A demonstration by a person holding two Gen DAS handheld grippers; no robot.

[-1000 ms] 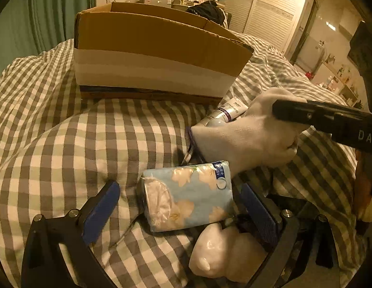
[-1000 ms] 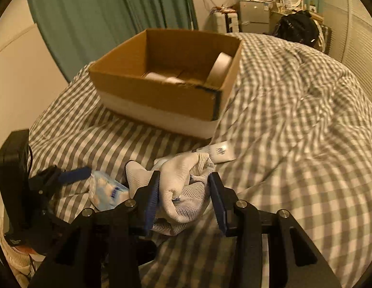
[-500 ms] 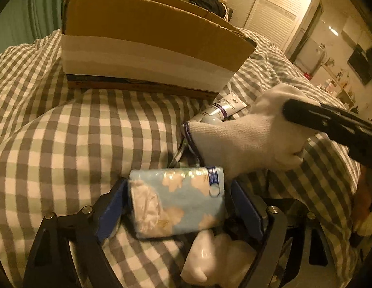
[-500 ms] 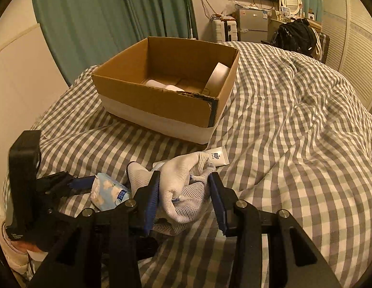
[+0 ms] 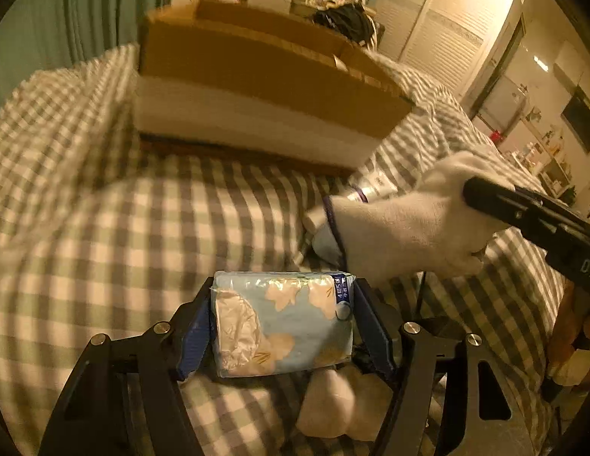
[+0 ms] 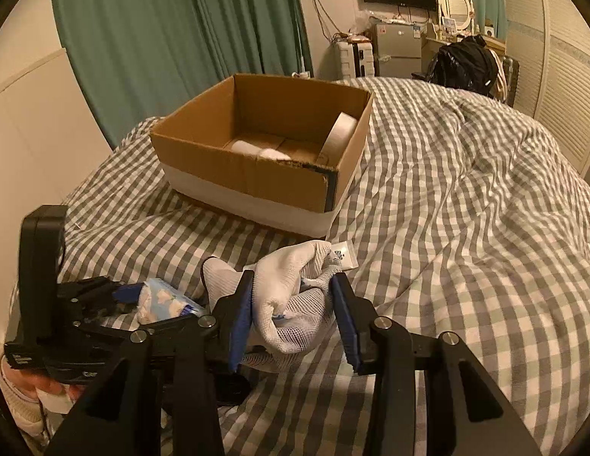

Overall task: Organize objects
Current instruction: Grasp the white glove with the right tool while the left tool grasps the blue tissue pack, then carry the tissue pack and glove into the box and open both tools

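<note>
My left gripper (image 5: 281, 317) is shut on a blue floral tissue pack (image 5: 281, 326) and holds it above the checked bedspread; it also shows in the right wrist view (image 6: 167, 300). My right gripper (image 6: 293, 300) is shut on a white mesh glove (image 6: 291, 300), seen in the left wrist view (image 5: 409, 228) to the right of the tissue pack. A white tube (image 6: 342, 256) lies on the bed behind the glove. The open cardboard box (image 6: 257, 174) stands beyond, with a tape roll (image 6: 342, 133) and a white item (image 6: 257, 150) inside.
The checked bedspread (image 6: 466, 209) is rumpled to the right. A white soft object (image 5: 333, 406) lies under the left gripper. Green curtains (image 6: 181, 30), a black bag (image 6: 466, 62) and a small fridge (image 6: 395, 49) stand behind the bed.
My left gripper closed on the tissue pack and lifted it off the bed. My right gripper kept hold of the glove and rose slightly.
</note>
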